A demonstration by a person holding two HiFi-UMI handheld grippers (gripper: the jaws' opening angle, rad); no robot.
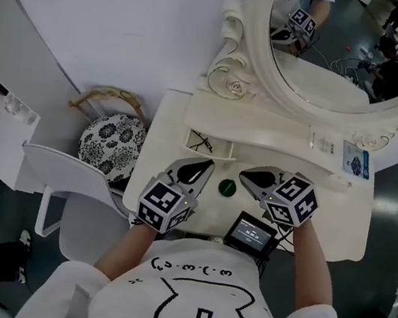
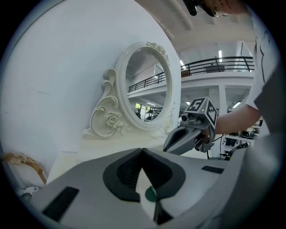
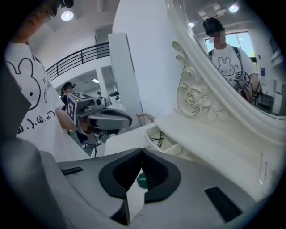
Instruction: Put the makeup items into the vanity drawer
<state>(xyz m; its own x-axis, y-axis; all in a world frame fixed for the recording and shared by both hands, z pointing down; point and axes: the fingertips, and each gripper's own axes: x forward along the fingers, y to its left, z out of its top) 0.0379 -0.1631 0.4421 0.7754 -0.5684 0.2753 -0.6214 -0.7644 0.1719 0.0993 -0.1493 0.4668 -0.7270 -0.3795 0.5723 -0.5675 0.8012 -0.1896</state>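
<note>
A small round dark-green makeup item (image 1: 227,187) lies on the white vanity top (image 1: 340,225), between my two grippers. The left gripper (image 1: 202,164) sits just left of it with its jaws shut and empty. The right gripper (image 1: 246,175) sits just right of it, also shut on nothing. In the left gripper view the green item (image 2: 151,193) shows below the closed jaw tips (image 2: 142,150). It appears likewise (image 3: 141,180) in the right gripper view, under the closed tips (image 3: 142,150). The small vanity drawer (image 1: 220,145) stands open beyond the left gripper, with a thin black item (image 1: 202,143) inside.
An ornate oval mirror (image 1: 340,50) rises at the back of the vanity. A small screen device (image 1: 250,234) sits at the front edge. A printed card (image 1: 355,161) lies at back right. A floral-cushioned stool (image 1: 111,139) and a white chair (image 1: 66,177) stand to the left.
</note>
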